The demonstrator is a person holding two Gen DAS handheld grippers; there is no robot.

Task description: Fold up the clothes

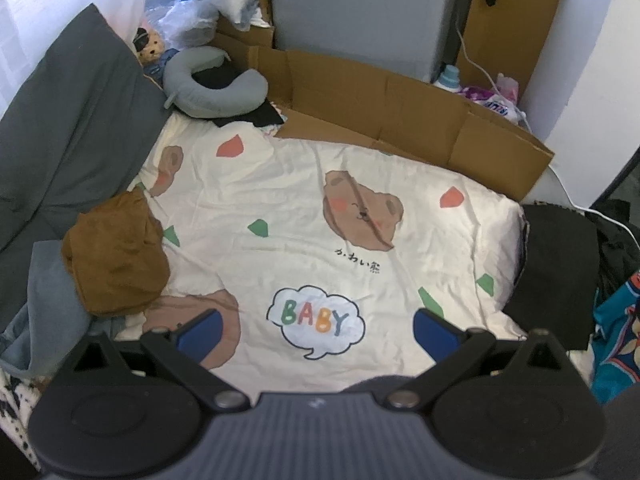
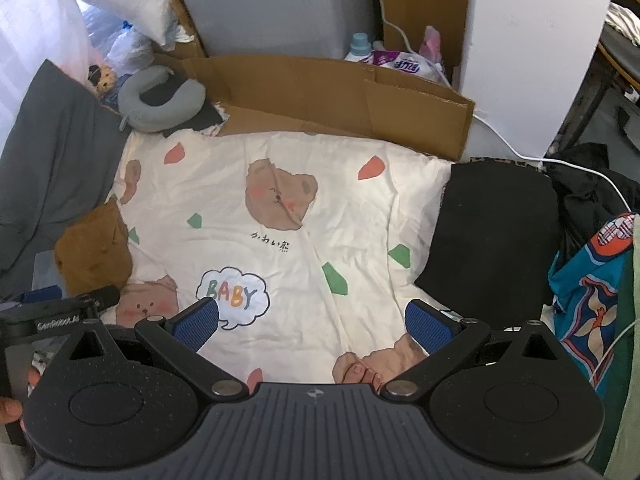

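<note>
Left wrist view looks down over a cream bedsheet printed with brown bears and a "BABY" cloud (image 1: 320,240), which serves as the work surface and lies bare in the middle. The left gripper (image 1: 316,326) hangs above the near edge with its blue-padded fingers (image 1: 200,330) spread wide and nothing between them. The right gripper (image 2: 312,320) is likewise released and empty over the same edge; a person's toes (image 2: 358,372) show just below it.

As for the clothes: a rumpled mustard-brown garment (image 1: 114,256) sits bunched at the left edge of the sheet, beside a loose blue-grey cloth (image 1: 48,308) and a dark grey blanket or cushion (image 1: 68,120). On the right edge lies a flat black fabric piece with fairly straight edges (image 2: 496,236), which looks folded, with a crumpled dark heap (image 2: 592,184) and a teal patterned cloth (image 2: 588,292) beyond it.

Judging by this, the black piece appears done, while the brown garment plainly needs folding; whether the heap at right is waiting work cannot be told. The scene fits a pause between garments, with neither tool holding anything, though how many items have been handled is not settled here.

A brown cardboard sheet (image 1: 400,116) and a grey neck pillow (image 1: 212,84) line the far side.
</note>
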